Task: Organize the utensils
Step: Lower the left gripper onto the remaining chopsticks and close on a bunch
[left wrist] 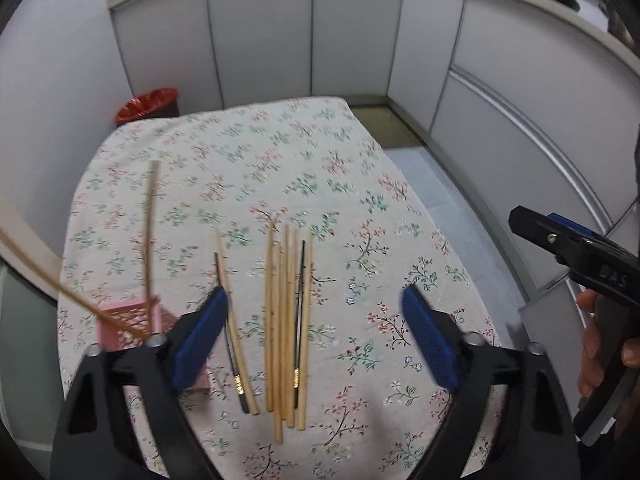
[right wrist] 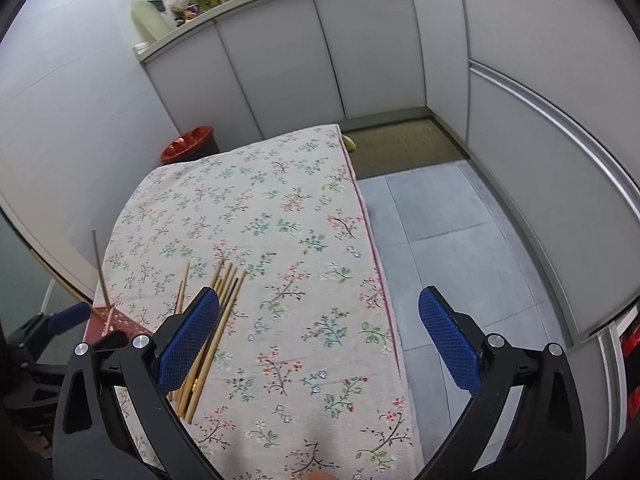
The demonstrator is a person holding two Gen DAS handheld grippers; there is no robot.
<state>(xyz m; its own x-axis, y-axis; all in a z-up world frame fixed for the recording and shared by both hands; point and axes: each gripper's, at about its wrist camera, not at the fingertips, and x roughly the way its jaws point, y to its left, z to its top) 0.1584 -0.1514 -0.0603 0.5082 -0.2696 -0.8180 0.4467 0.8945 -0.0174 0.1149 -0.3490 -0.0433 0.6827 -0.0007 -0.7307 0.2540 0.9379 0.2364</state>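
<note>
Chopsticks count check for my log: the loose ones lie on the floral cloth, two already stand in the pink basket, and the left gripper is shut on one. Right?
Not quite. The left wrist view shows the left gripper open, holding nothing, above the chopsticks. The rest holds: they lie on the floral cloth, and two stand in the pink basket.

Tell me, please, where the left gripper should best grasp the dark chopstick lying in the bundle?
Probably from above, at the thin dark chopstick's far half, jaws straddling it crosswise. It lies flat on the floral tablecloth, wedged between pale bamboo chopsticks, so neighbours may come along. The left gripper is open.
</note>
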